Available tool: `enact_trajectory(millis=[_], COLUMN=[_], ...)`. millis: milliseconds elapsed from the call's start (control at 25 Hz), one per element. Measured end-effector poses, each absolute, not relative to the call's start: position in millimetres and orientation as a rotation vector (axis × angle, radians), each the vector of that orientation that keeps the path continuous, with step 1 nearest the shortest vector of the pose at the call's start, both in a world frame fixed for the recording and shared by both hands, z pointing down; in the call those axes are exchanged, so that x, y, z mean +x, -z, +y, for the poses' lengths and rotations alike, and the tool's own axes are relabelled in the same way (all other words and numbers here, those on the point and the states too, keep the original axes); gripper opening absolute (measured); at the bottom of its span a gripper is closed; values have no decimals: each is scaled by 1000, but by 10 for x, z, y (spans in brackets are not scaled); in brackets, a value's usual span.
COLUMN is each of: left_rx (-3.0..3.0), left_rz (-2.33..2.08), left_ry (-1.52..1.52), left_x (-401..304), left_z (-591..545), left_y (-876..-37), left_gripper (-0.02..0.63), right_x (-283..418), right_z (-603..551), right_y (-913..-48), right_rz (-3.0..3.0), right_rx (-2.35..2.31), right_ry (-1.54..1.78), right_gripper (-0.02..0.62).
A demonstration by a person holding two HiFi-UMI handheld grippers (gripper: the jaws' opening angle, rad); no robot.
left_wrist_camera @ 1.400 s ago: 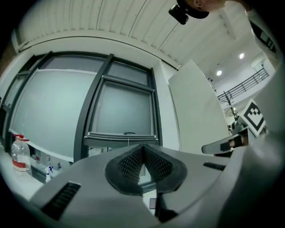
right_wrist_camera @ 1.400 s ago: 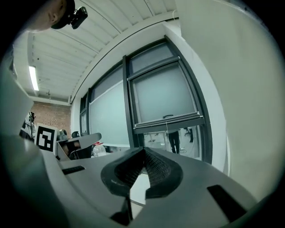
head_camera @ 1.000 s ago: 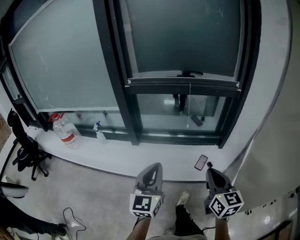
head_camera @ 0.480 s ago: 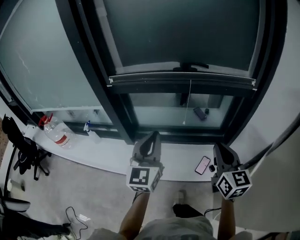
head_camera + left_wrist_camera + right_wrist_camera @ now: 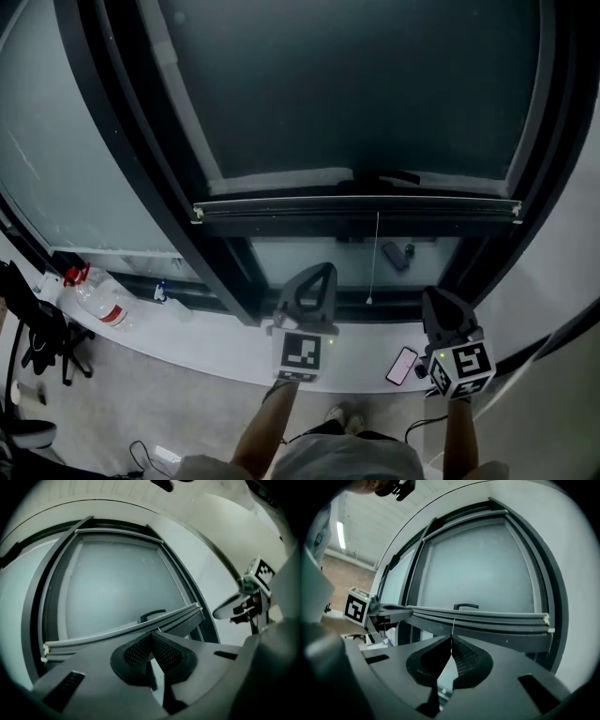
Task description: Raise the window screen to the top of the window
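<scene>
Window [image 5: 141, 187] fills the head view. The dark screen [image 5: 356, 84] covers most of the right opening. Its bottom bar [image 5: 281, 211] sits low, with a strip of bare glass under it, so the screen is far from the top and the raise looks not yet begun.

The bar's long axis runs 9 to 3 o'clock, straight across both grippers' line of reach. Ledge [image 5: 216, 337] below the window, just ahead of both grippers.

Left gripper [image 5: 319, 274]: fingers pressed together, nothing between them, well short of the bar. Right gripper [image 5: 433, 298]: fingers also pressed together and empty. In the right gripper view the cord lines up with the tips but hangs beyond them, not pinched.

Handle [image 5: 380, 176] sits on top of the bar near its middle. It lies at 1 o'clock from the left fingers and 11 o'clock from the right, so roughly between the two, left maybe slightly nearer.

Cord [image 5: 374, 258] drops from the bar toward 6 o'clock and ends between the grippers, touching neither.

Judgement: next move needs fingers spread, then up and forward to the handle or under the bar.

Bottle [image 5: 98, 298] is on the ledge at far 9 o'clock. Phone [image 5: 401, 366] is on the ledge, just beside the right gripper at its 9 o'clock.
</scene>
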State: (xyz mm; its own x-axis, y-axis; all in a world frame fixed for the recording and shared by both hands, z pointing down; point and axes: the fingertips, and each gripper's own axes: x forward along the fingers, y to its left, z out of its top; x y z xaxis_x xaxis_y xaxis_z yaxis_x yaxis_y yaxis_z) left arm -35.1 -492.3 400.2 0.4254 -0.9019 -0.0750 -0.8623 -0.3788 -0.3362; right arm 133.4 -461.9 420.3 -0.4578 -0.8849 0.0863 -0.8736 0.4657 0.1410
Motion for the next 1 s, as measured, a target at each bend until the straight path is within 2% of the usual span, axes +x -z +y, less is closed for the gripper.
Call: enact_trajectory(millis=[160,280,320,400,680,1000], left_rx=[-2203,-2083,-2027,-1938,-1736,-1719], left_rz=[1282,1123,1088,1036,981,995], left_ry=[565,790,848,947,1226,1313], left_x=[-240,-262,-296,-388,-840,-1149], left_z=[-5415,-5665,-5733,-5868,-6172,-6246], left_y=[-4054,-4008,-3977,-3941,-4021,-4066], left_gripper=[2,3,9,74,83,78], right_x=[1190,1086,1057,1015,1011,1184], right_z=[-5067,-5374,-5467,-5655,-6074,-6283], right_y=[-4012,-3870,-3828,-3770,-4042,-4092], right_rz=[-2343,-2107,-2040,-1938,-1670,-1586], right_rx=[1392,1184,1123,1024,774,769], right_ry=[459,729,795,879,906,878], right_gripper=[6,79,81,81,80,48])
